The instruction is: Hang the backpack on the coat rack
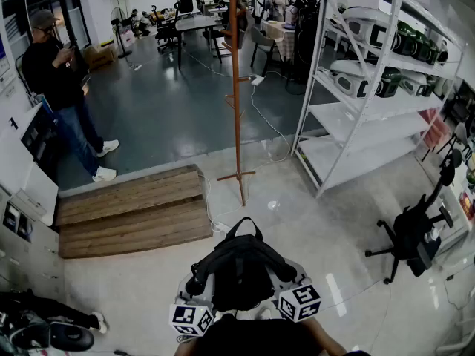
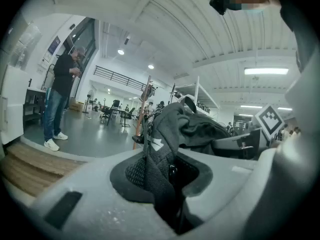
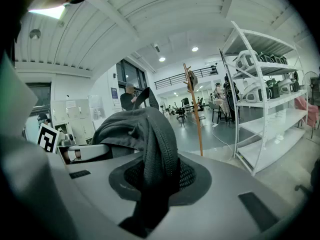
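Note:
A black backpack [image 1: 241, 269] hangs between my two grippers at the bottom middle of the head view, its top handle loop pointing toward the coat rack. My left gripper [image 1: 197, 286] is shut on a mesh shoulder strap [image 2: 150, 171]; the bag's bulk [image 2: 192, 126] rises just beyond it. My right gripper [image 1: 285, 274] is shut on the other mesh strap [image 3: 159, 154]. The coat rack [image 1: 236, 87] is a thin brown wooden pole with short pegs and a cross foot, standing on the floor some way ahead of the bag. It also shows as the coat rack [image 2: 141, 111] and coat rack [image 3: 194, 109].
White metal shelving [image 1: 356, 117] with helmet-like devices stands to the right of the rack. A black office chair [image 1: 415, 232] is at the right. A low wooden platform [image 1: 130, 210] lies at the left. A person [image 1: 63, 87] stands at the far left. A cable [image 1: 263, 113] runs across the floor behind the rack.

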